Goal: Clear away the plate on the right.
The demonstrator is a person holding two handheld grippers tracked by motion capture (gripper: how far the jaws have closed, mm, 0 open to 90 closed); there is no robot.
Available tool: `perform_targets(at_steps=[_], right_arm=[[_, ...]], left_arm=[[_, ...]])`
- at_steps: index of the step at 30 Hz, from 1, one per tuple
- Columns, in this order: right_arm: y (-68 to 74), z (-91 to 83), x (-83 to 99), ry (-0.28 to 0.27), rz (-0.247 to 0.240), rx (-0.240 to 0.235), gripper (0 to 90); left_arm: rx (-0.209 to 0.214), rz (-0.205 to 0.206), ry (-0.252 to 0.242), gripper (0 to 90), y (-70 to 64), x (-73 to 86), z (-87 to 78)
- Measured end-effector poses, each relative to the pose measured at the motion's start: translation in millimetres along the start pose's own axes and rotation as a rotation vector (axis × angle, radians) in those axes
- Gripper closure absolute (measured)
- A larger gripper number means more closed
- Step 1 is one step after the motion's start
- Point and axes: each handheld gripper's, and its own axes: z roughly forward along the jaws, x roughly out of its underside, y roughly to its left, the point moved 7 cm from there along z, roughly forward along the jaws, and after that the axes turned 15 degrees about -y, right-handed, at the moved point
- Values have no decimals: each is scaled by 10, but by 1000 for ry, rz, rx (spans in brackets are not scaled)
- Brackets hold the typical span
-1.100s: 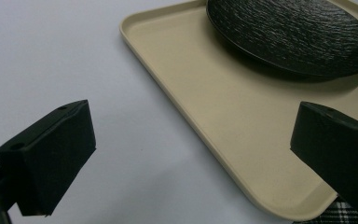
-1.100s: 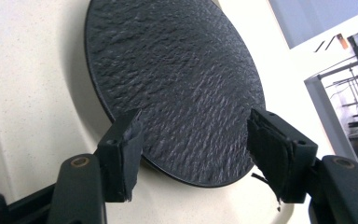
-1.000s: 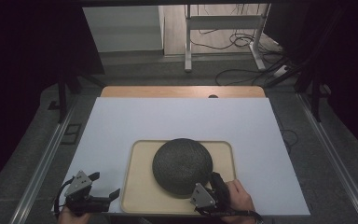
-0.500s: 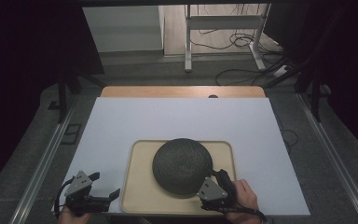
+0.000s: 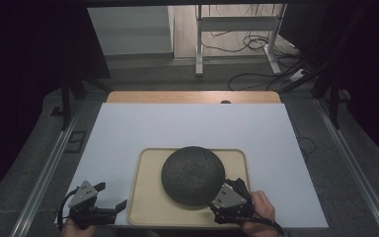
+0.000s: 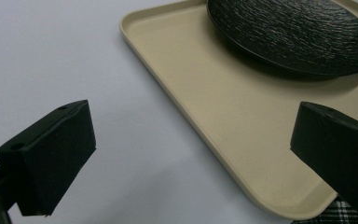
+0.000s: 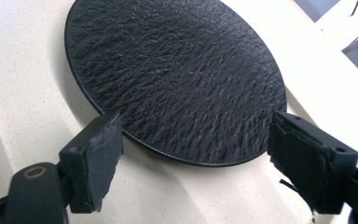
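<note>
— Fingers first: how do ours look on the right gripper (image 5: 229, 190)?

— We see them spread wide apart in the right gripper view. One finger (image 7: 95, 158) sits low on the left and the other is far off on the right. Nothing is between them but the near edge of the plate (image 7: 172, 74).

— Are we touching the plate?

— We cannot tell for sure. Our fingers are just beside its rim, one at each side.

— Where is the plate?

— It lies flat on the tray (image 5: 150, 207), more to the far right part of it. It is round, black and rough on top. The tray is pale and sits on the white bench (image 5: 187, 123), close to our edge.

— And our left gripper (image 5: 112, 200)?

— Its fingers are wide apart too, and they hold nothing. In the left gripper view one finger (image 6: 51, 154) hangs over the white bench, and the other one is over the near corner of the tray (image 6: 223, 116). The tray's edge runs between them.

— Is the left gripper near the plate?

— No, the plate (image 6: 291, 32) is well apart from it, up at the far side of the tray.

— Where are our hands?

— Both are at the near edge of the bench. The left gripper is just beside the tray's left side. The right hand (image 5: 259, 212) is at the tray's near right corner.
</note>
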Motion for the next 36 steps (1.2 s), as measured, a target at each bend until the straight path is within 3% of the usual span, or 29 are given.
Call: perform_targets(at_steps=[7,16,36], right_arm=[[-33,2,15,-7,31,-2,129],[-105,-54,-5,-29,111,1,67],[-222,-193,57,-50,182,36,45]], left_arm=[[-2,-3,0,0,4,4,-8],[-5,-3,3,0,6,7,-7],[-9,-7,6,0,10,10,-4]])
